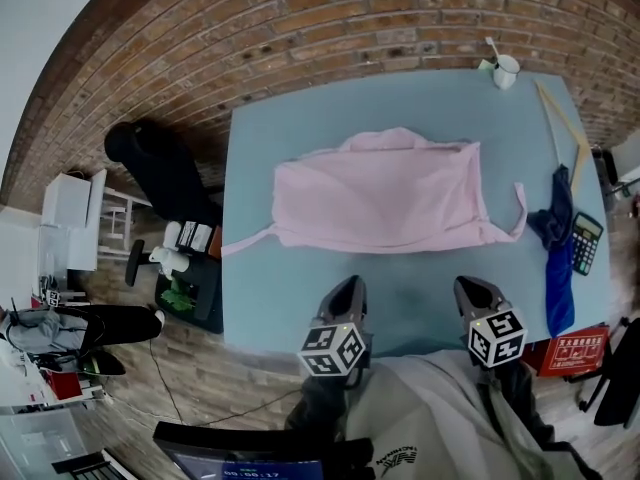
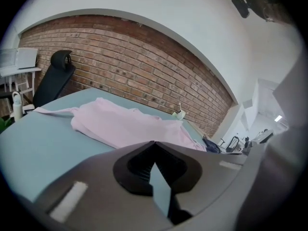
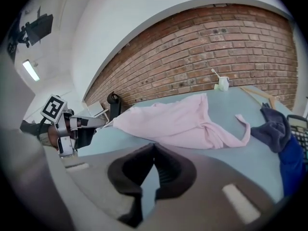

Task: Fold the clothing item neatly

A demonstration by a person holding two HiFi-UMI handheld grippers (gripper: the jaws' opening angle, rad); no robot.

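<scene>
One pink garment (image 1: 385, 193) on one table (image 1: 250, 298); left claw (image 1: 346, 288) and right claw (image 1: 476, 290) both pinched together

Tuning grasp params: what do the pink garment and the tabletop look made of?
Pink garment: thin, soft matte fabric, likely a light knit; it drapes in limp folds and its straps curl. Tabletop: smooth, matte grey-blue, probably laminate or a mat; flat, no grain or glare visible.

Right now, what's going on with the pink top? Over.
Left gripper, right gripper: both shut, empty. Pink top lies spread out, untouched. Blue cloth near one strap.
</scene>
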